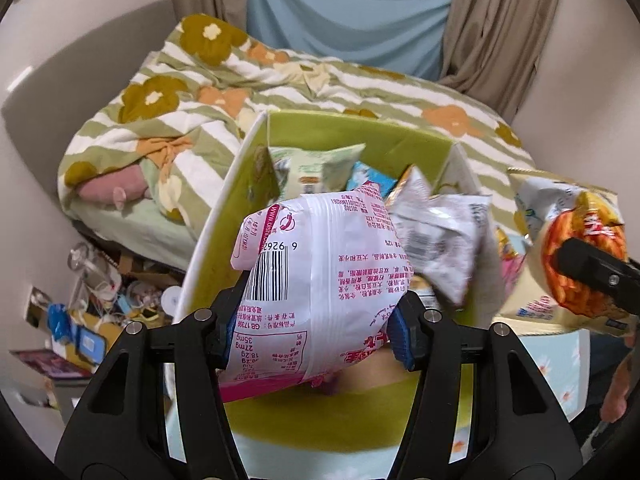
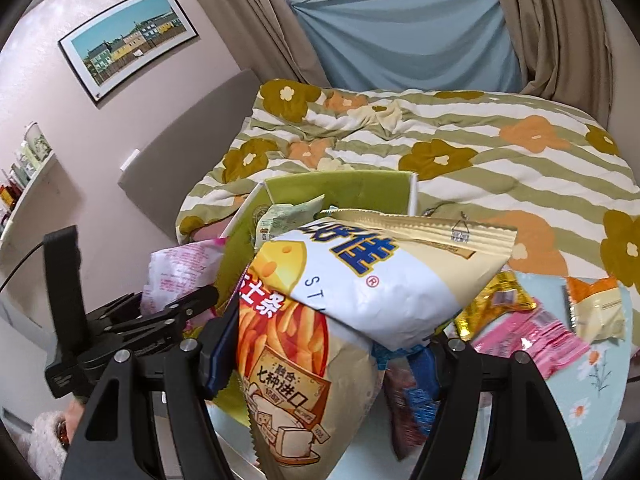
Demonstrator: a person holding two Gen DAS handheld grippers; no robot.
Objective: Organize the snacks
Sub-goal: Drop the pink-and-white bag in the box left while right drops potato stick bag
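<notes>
Box edges: my green box (image 1: 224, 216) stands open-topped, its tall walls around packets already inside, bed (image 1: 168, 120) just behind.
Left gripper (image 1: 316, 332): I clamp the pink-and-white packet (image 1: 320, 264) above the box's near end.
Right gripper (image 2: 324, 356): I grip the cheese-stick bag (image 2: 360, 288), beside the box, over the table (image 2: 580, 412).

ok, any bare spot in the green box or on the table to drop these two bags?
Green box: bare floor at the near end, under the pink bag in the left gripper; the far end is crowded with packets. Table: a bare floral patch near right, below the pink wrappers and orange packet.
</notes>
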